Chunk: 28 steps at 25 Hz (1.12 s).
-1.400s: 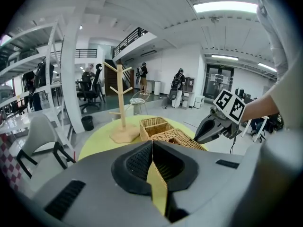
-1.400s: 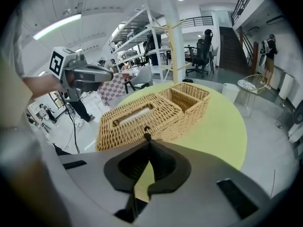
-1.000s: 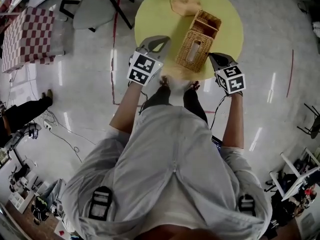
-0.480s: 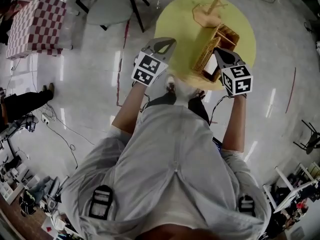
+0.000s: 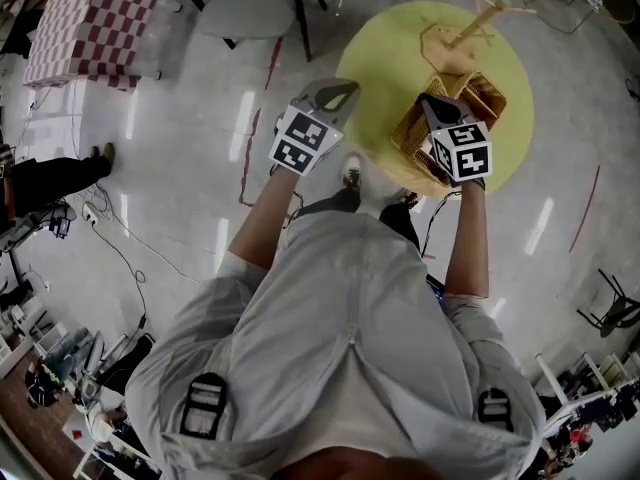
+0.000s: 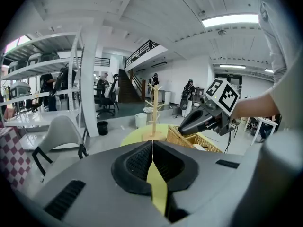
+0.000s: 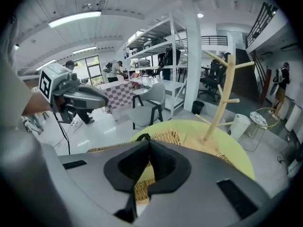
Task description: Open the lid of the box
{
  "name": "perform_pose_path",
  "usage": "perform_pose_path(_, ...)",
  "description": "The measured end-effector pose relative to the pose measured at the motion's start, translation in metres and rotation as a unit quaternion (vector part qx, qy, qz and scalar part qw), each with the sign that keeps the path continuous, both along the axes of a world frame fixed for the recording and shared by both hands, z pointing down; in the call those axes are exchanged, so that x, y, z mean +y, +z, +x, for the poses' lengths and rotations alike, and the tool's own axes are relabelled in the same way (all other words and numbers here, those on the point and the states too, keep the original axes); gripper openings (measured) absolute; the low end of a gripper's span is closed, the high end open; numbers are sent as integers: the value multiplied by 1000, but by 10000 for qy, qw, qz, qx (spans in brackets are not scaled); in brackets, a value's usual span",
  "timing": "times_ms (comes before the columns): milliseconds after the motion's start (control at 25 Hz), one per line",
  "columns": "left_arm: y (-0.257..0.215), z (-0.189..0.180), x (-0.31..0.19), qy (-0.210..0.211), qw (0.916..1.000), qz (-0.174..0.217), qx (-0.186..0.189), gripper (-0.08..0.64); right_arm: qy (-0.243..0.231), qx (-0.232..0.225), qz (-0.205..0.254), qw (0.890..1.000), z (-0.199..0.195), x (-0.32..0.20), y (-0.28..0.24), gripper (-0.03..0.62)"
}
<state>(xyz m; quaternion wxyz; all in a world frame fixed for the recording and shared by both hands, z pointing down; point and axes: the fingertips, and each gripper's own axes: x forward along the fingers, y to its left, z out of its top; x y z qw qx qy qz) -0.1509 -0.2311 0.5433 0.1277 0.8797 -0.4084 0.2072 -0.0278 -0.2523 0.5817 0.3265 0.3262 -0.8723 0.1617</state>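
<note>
Right gripper (image 5: 432,103) clenched on the lid (image 7: 168,135), seemingly part-raised from the box (image 5: 483,93) at the table's (image 5: 380,58) near edge; left gripper (image 5: 338,90) closed, empty.

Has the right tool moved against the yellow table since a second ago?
Yes. From the near edge of the yellow table, beside the wicker box, the right tool has gone inward, over the box, toward the wooden stand.
</note>
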Motion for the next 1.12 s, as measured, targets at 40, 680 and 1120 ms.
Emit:
perform_pose_path(40, 2, -4, 0, -34, 10000, -44, -17, 31, -83, 84, -39, 9999, -5, -2, 7, 25)
perform_pose_path(680, 25, -16, 11, -304, 9989, -269, -221, 31, -318, 878, -1217, 9882, -13, 3, 98, 95)
perform_pose_path(1120, -11, 6, 0, -350, 9990, 128, -229, 31, 193, 453, -489, 9976, 27, -8, 34, 50)
